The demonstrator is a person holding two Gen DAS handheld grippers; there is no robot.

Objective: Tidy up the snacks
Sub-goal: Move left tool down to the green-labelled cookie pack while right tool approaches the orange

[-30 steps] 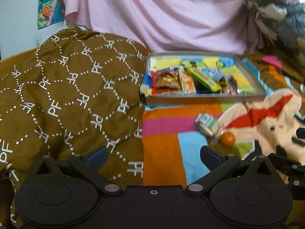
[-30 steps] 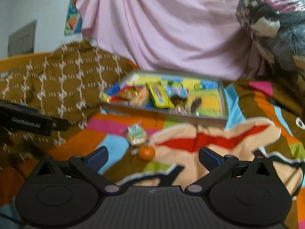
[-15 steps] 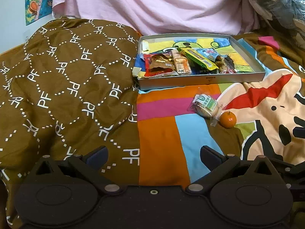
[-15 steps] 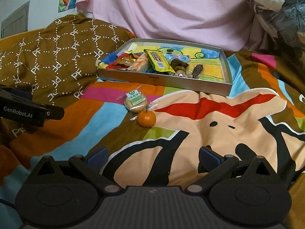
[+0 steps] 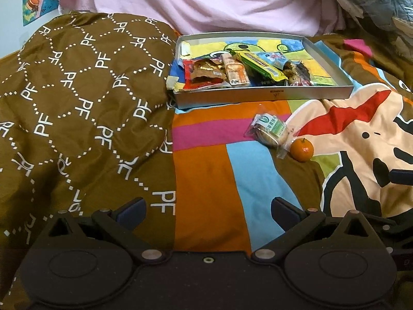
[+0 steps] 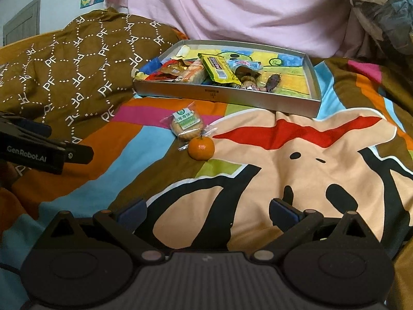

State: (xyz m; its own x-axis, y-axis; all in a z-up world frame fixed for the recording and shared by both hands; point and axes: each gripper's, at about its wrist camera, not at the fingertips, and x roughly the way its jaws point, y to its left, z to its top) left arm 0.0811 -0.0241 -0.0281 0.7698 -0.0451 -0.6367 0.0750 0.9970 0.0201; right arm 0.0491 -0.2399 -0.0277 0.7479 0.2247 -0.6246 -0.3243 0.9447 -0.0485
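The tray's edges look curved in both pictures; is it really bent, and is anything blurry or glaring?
Left wrist view: sharp, evenly lit; the tray rim bows only slightly, likely lens distortion, and corners go dark. Right wrist view: the bowing is stronger along the tray's right wall; the wrapped biscuit and small orange stay crisp, with no harsh glare.

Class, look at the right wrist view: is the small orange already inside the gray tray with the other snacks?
No, the orange lies on the colorful blanket beside a wrapped cookie, in front of the tray.
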